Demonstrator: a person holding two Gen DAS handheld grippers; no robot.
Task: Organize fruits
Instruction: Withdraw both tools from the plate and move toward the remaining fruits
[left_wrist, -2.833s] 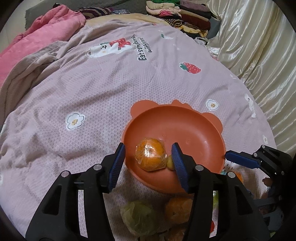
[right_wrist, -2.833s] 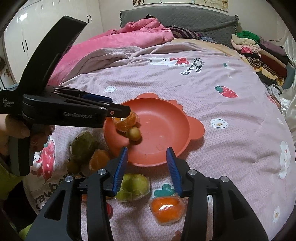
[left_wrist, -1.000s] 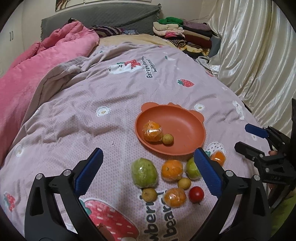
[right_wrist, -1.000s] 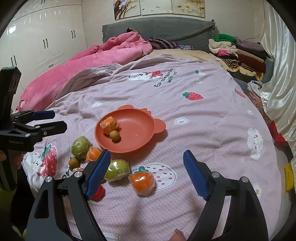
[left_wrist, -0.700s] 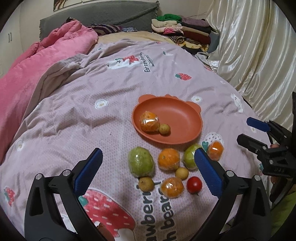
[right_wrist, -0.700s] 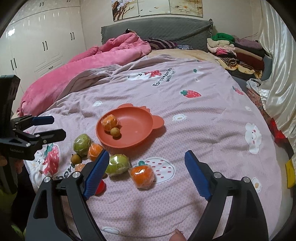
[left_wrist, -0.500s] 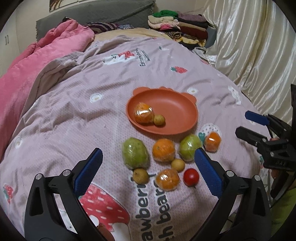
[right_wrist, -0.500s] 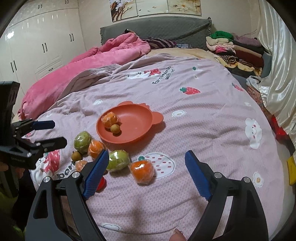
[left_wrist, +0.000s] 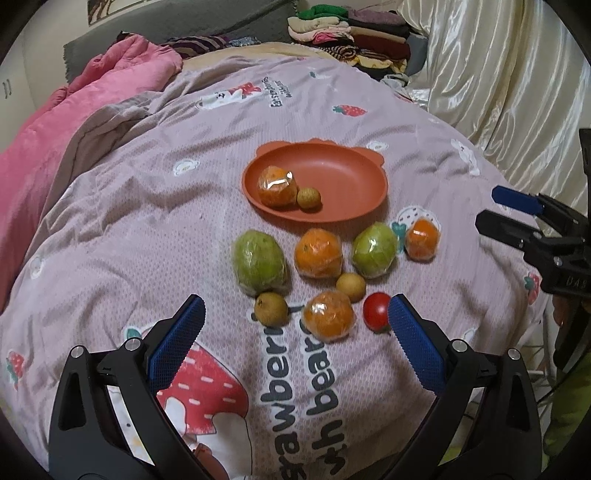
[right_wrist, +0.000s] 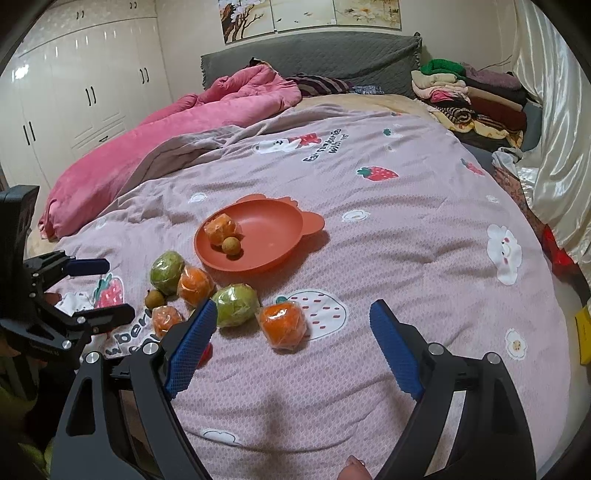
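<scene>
An orange-red plate (left_wrist: 343, 184) lies on the bed and holds a wrapped orange (left_wrist: 277, 186) and a small brown fruit (left_wrist: 308, 198). In front of it lie two wrapped green fruits (left_wrist: 259, 262) (left_wrist: 374, 250), three wrapped oranges (left_wrist: 317, 252) (left_wrist: 422, 238) (left_wrist: 328, 314), two small brown fruits (left_wrist: 270, 303) (left_wrist: 350, 285) and a red tomato (left_wrist: 376, 314). My left gripper (left_wrist: 295, 332) is open and empty, just short of the nearest fruits. My right gripper (right_wrist: 291, 332) is open and empty, near a wrapped orange (right_wrist: 282, 325). The plate also shows in the right wrist view (right_wrist: 273, 254).
The fruits lie on a pink printed bedspread (left_wrist: 147, 206). A pink quilt (right_wrist: 155, 147) is bunched at the far left. Folded clothes (right_wrist: 469, 96) are stacked at the head end. A shiny cream curtain (left_wrist: 498, 74) hangs along the right side.
Both grippers have drawn back and away from the plate and opened wide. The wrapped orange that was between the left fingers now lies in the plate. The loose fruits have come into view.
</scene>
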